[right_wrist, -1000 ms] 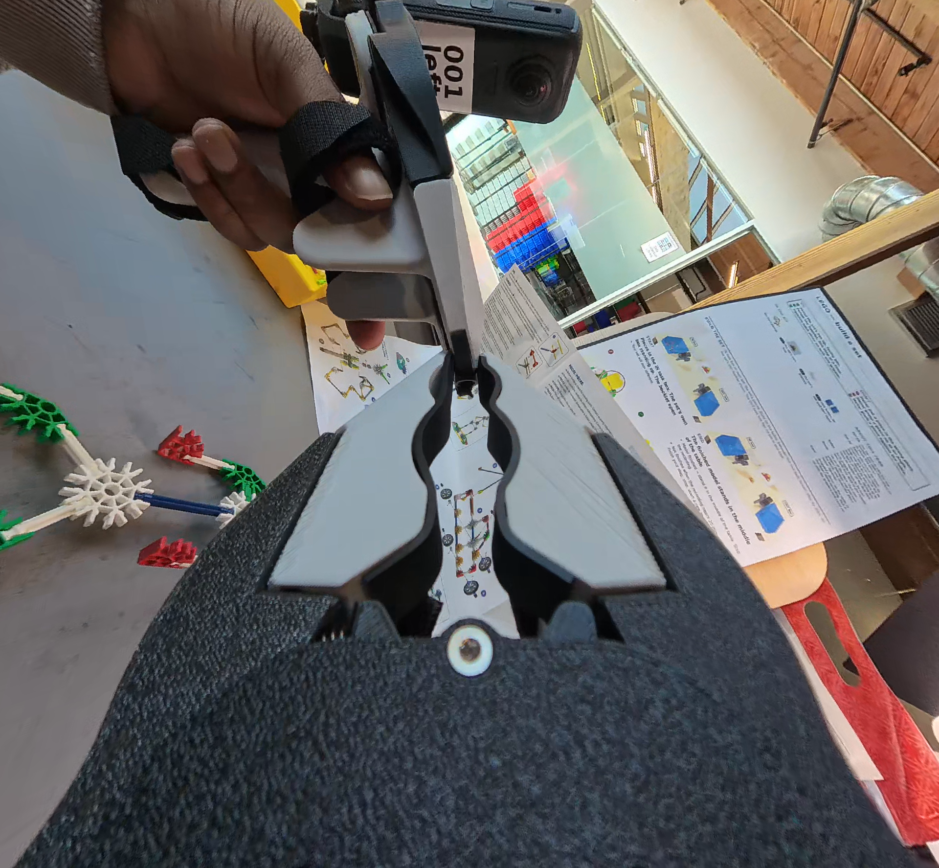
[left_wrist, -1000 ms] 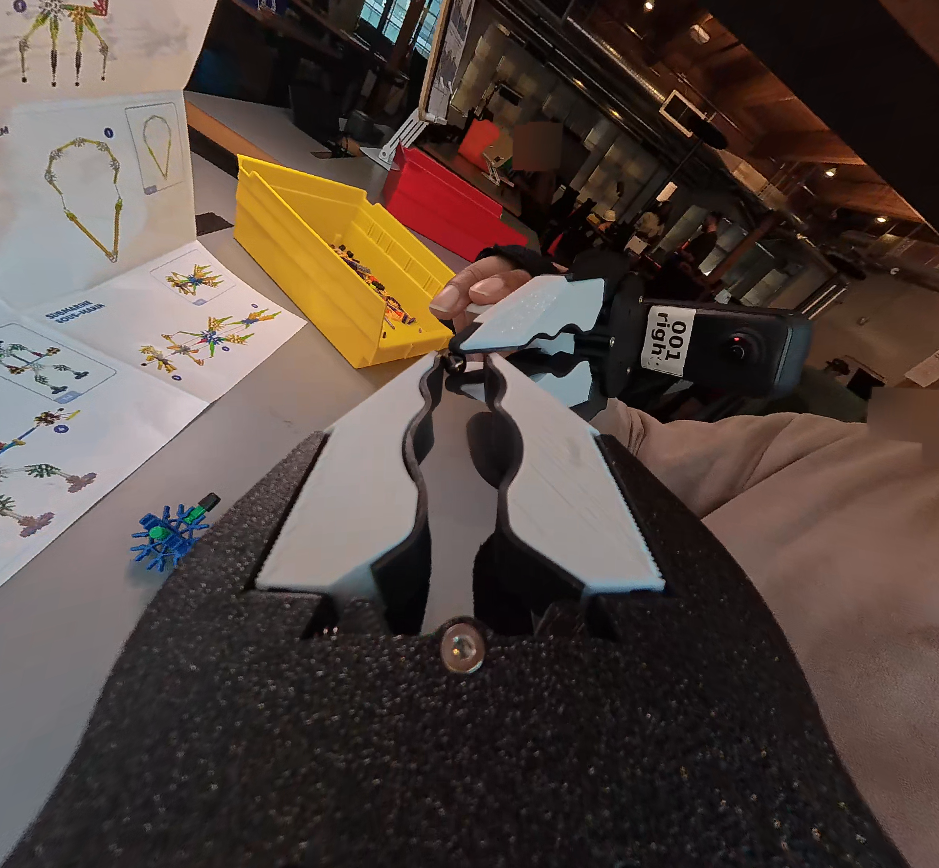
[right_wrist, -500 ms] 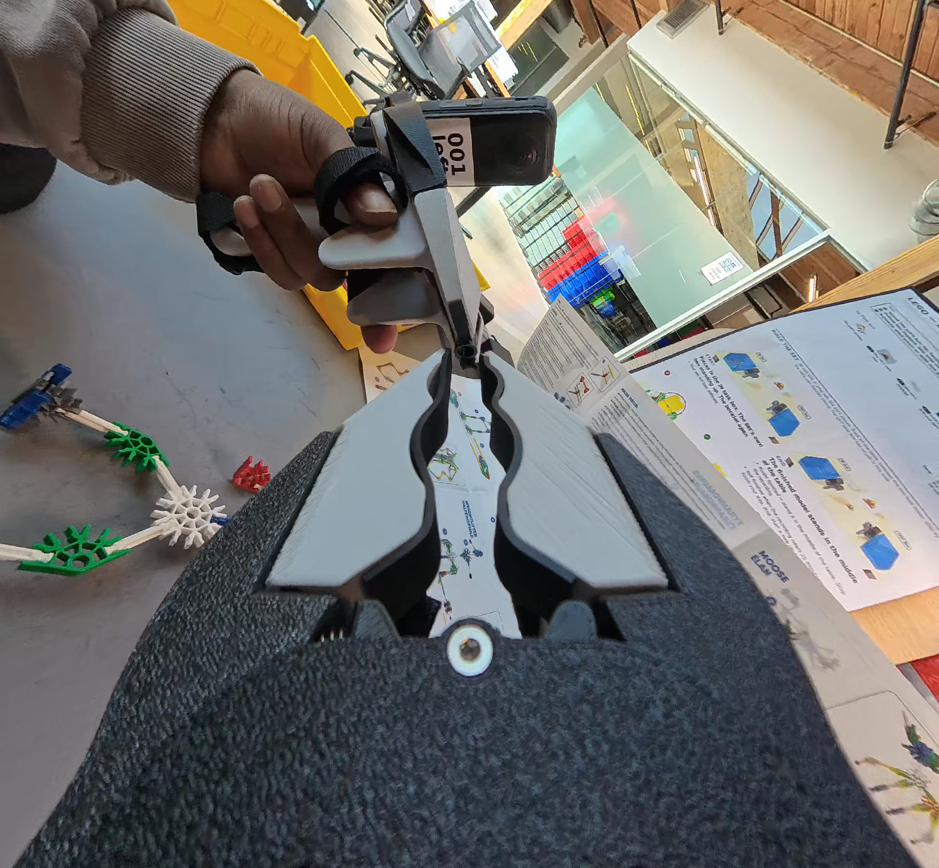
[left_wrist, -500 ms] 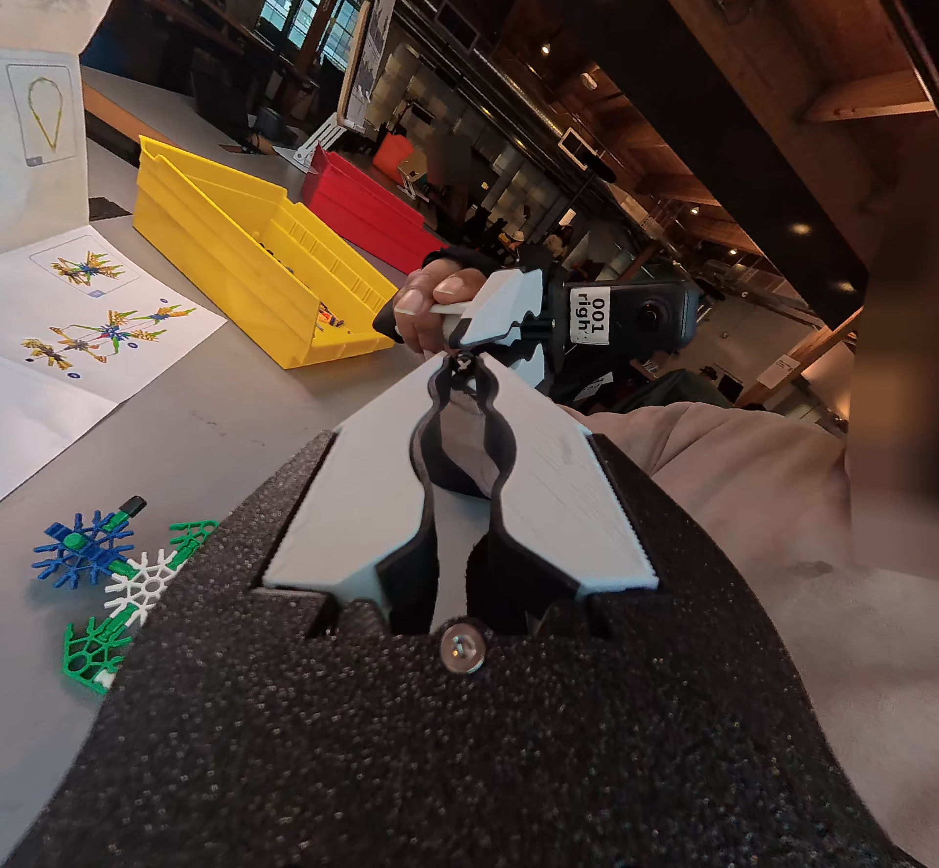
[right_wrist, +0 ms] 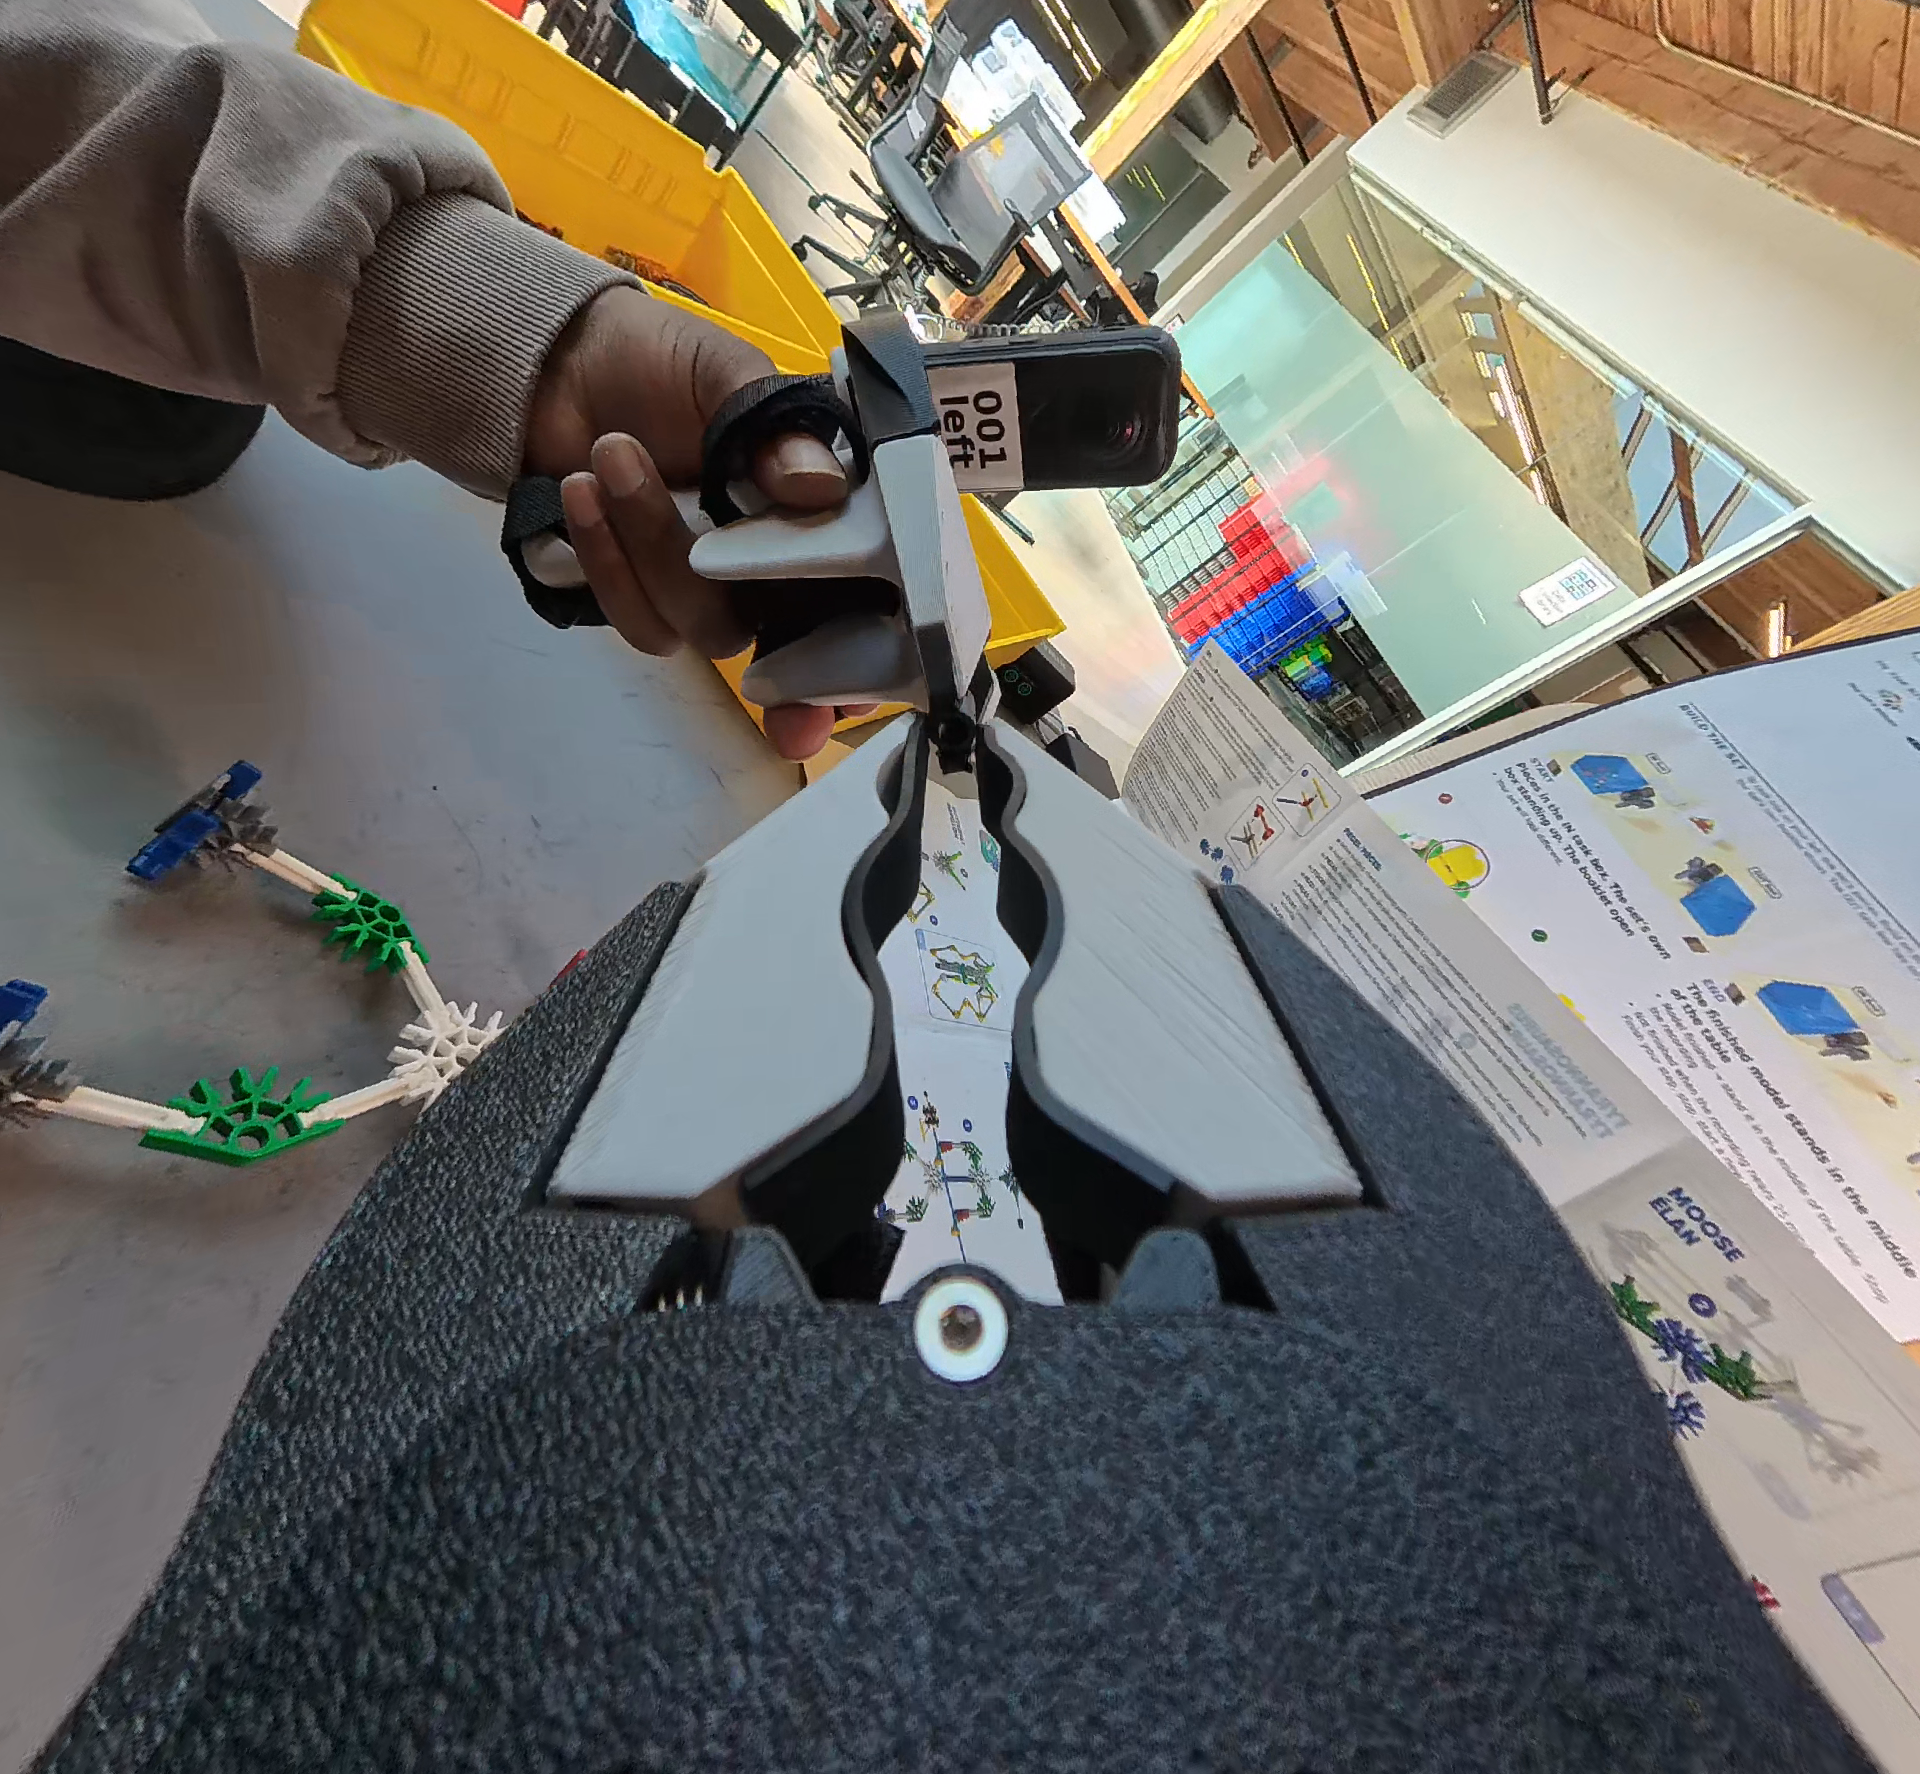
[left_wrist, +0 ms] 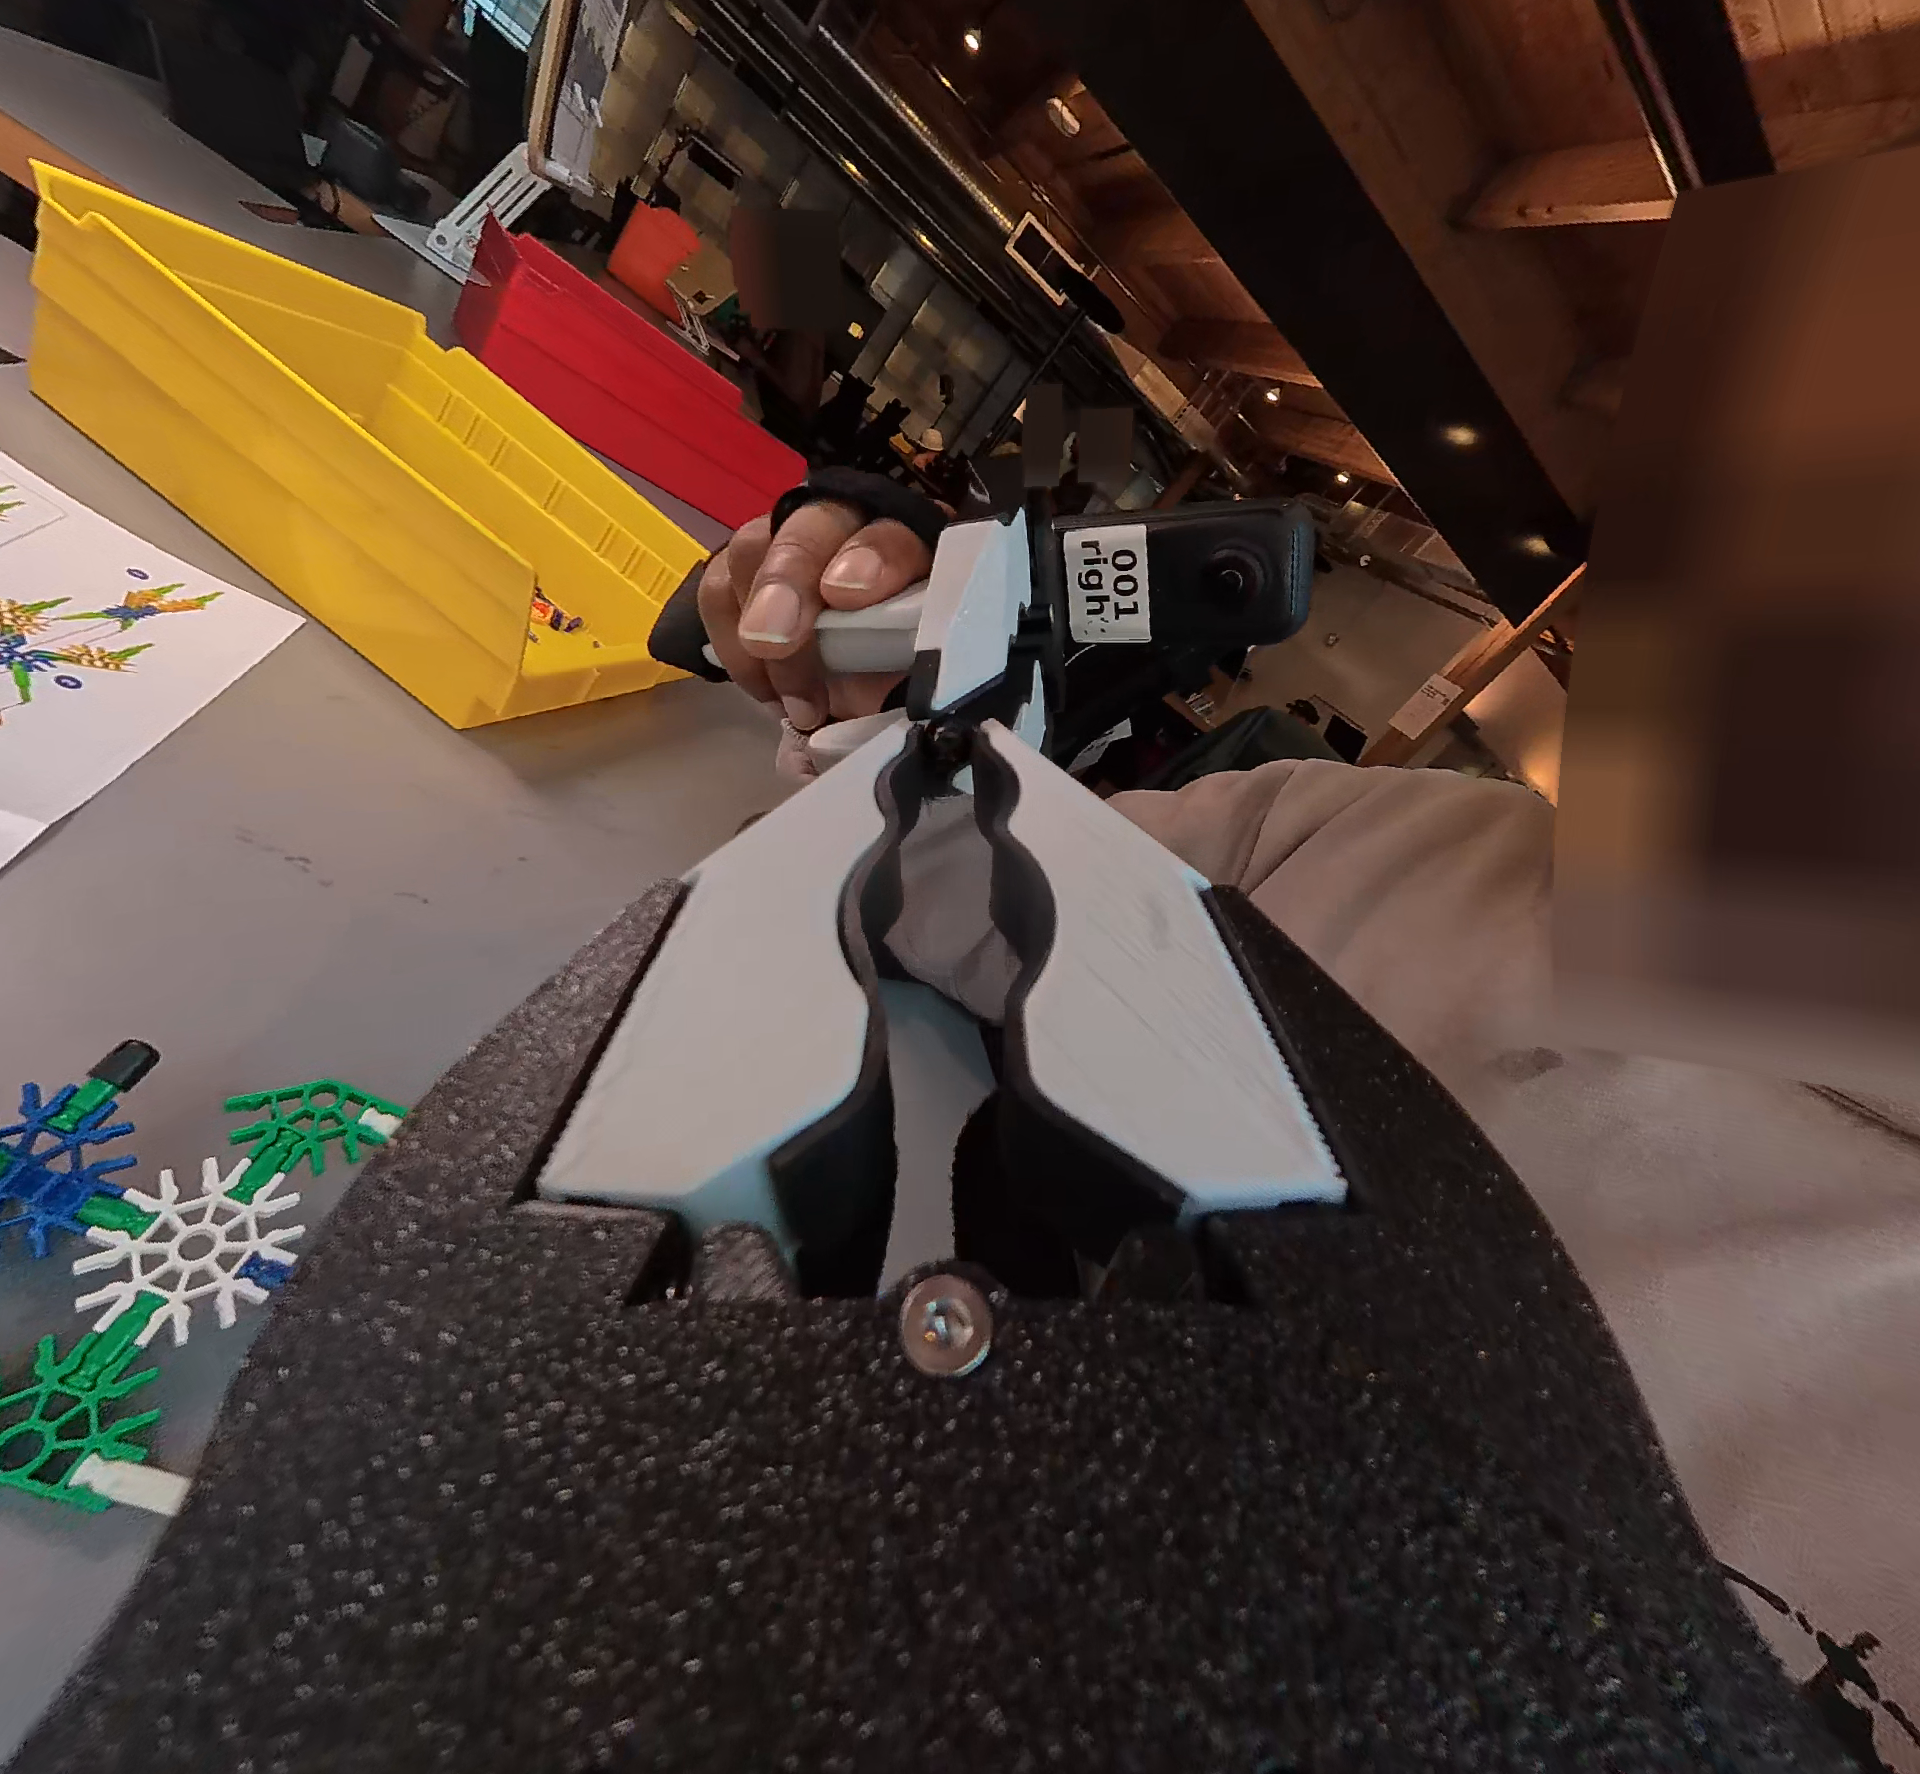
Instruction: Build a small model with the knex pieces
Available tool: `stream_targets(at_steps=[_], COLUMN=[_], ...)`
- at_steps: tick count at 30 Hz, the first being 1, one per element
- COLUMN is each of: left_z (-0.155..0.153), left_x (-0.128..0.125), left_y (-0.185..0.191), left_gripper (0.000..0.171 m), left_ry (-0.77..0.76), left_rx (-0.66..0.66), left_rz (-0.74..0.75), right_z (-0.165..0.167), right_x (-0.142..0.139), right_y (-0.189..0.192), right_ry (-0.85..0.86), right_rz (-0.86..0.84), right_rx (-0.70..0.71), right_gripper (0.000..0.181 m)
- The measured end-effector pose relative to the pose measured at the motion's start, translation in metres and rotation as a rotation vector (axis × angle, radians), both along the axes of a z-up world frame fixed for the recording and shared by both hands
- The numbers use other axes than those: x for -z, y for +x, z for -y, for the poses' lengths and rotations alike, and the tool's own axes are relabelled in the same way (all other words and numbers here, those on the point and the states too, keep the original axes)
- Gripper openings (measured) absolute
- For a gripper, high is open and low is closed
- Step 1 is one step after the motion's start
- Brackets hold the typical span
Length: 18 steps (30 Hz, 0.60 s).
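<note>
Grey tabletop [left_wrist: 343,851]: both hand-held grippers pinch one small black piece [left_wrist: 943,745].

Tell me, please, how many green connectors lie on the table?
2: one green connector up the chain from the white hub, one below it toward the left edge. The black cover may hide more.

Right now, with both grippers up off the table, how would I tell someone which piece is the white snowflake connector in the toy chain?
Start at the yellow bin on the grey table, then look toward the near edge at the rod-and-connector chain lying flat. The white snowflake connector sits at the chain's bend, between two green connectors; it is the only white hub among green and blue ones.
</note>
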<state>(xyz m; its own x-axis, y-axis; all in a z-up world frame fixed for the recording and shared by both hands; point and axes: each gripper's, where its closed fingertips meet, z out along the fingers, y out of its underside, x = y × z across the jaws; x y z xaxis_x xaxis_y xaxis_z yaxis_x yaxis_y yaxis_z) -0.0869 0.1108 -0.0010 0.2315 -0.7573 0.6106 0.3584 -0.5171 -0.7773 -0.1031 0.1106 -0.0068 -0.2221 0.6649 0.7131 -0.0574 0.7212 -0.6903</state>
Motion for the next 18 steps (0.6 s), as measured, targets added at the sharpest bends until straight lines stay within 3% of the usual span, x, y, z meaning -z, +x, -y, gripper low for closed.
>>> stream_targets(at_steps=[18], left_z=[0.0012], left_x=[0.0], left_y=[-0.0025], left_gripper=[0.007], left_ry=[0.023], left_rx=[-0.002], left_rz=[-0.015], right_z=[0.0001], right_x=[0.0001], right_y=[0.0019], right_ry=[-0.026], right_rz=[-0.002], right_rx=[-0.025], right_gripper=[0.007])
